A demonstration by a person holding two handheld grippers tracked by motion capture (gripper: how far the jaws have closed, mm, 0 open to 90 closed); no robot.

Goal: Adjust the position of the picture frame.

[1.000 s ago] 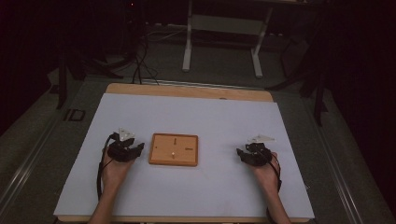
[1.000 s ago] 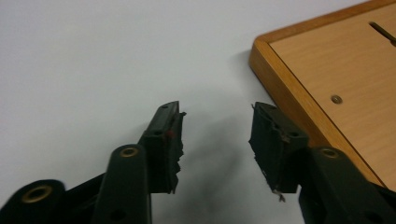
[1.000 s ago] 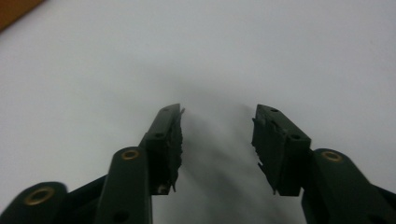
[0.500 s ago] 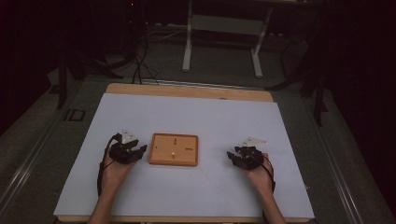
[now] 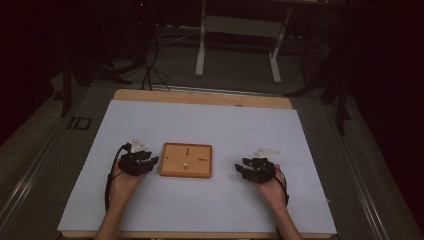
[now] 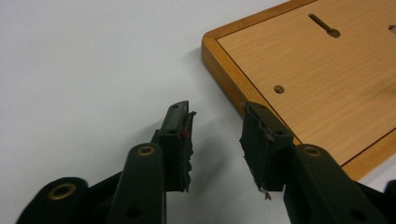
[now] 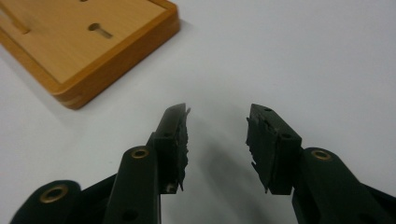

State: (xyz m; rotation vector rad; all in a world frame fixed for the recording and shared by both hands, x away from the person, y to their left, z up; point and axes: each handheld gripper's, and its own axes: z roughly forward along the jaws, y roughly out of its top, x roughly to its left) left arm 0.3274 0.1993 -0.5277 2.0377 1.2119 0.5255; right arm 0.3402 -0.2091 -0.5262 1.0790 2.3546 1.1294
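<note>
One wooden board (image 5: 186,160) lies on one white table (image 5: 200,210). Two keyhole-shaped slots are cut into the board's face, and one small round hole sits near its edge. Two black grippers flank the board: the left gripper (image 5: 148,163) just beside it, the right gripper (image 5: 241,170) farther off.

Both forearms come in from the near edge, one hand on each gripper. Left gripper (image 5: 150,161) held low at scene left, pointing right; jaws part-way apart with nothing between the pads, and they have just been closing. Right gripper (image 5: 240,170) held low at scene right, pointing left; jaws likewise apart, nothing gripped. Grey three-cornered plate on top of each. Cable loops beside each wrist
</note>
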